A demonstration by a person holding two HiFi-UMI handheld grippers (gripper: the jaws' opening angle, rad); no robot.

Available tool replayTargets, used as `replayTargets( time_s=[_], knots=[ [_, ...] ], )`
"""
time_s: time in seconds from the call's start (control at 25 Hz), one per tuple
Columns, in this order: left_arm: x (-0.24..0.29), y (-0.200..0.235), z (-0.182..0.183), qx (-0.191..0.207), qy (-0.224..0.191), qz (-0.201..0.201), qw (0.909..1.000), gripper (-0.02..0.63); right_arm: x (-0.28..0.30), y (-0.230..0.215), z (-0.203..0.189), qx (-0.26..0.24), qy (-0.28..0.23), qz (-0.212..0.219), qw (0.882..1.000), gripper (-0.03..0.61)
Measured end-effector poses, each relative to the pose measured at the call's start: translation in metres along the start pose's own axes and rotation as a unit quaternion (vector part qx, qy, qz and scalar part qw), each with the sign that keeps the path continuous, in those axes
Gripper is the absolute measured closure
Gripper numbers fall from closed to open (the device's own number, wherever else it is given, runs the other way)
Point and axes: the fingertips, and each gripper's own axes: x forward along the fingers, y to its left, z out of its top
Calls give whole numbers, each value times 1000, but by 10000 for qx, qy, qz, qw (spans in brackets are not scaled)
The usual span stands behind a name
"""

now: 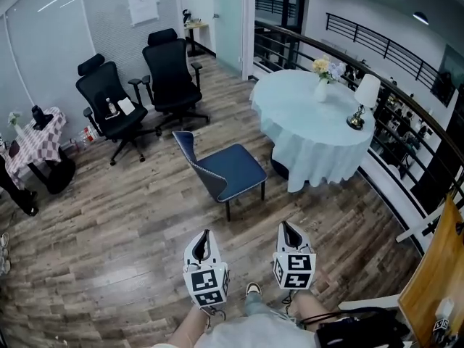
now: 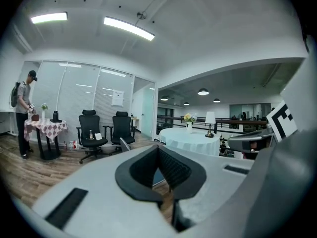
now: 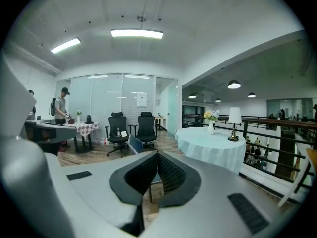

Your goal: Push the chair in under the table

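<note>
**Head view.** The blue chair (image 1: pixel 225 167) stands on the wooden floor (image 1: pixel 109 245) just beside the round table (image 1: pixel 290 122). Its backrest is on the side away from the table, and its seat is out in the open, not under the pale tablecloth. A vase of flowers (image 1: pixel 321 84) and a small lamp (image 1: pixel 360 101) stand on the table. The left gripper (image 1: pixel 205 233) and right gripper (image 1: pixel 284 225) are side by side at the bottom of the frame. Both point toward the chair and are well apart from it. Two black office chairs (image 1: pixel 170 78) stand by the far wall.

**Left gripper view.** The left gripper (image 2: pixel 159 150) has its jaws pressed together with nothing between them. The chair's backrest (image 2: pixel 125 144) shows just past the jaws, with the table (image 2: pixel 190 140) behind and to the right. A person (image 2: pixel 24 114) stands by a small checked table (image 2: pixel 45 128) at far left.

**Right gripper view.** The right gripper (image 3: pixel 157 155) also has its jaws closed and holds nothing. The chair's backrest (image 3: pixel 134 144) rises just beyond them, and the table (image 3: pixel 210 148) is to the right.
</note>
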Motion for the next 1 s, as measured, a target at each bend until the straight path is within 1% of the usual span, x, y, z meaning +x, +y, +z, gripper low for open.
replayTargets(
  time_s=[0.16,0.32,0.52,0.88,1.0],
  knots=[
    [34,-2,8,-43,15,205,9998,611,35,-14,8,-129,88,226,9996,561],
    [64,-8,15,-94,54,287,9995,611,61,-28,15,-199,116,378,9990,561],
    [94,-20,24,144,-19,317,9994,611,96,-48,20,-237,166,460,9985,561],
    [142,-25,18,40,109,463,9989,611,142,-61,12,-346,322,787,9958,561],
    [158,-25,16,30,187,477,9987,611,159,-67,13,-316,345,816,9956,561]
  ],
)
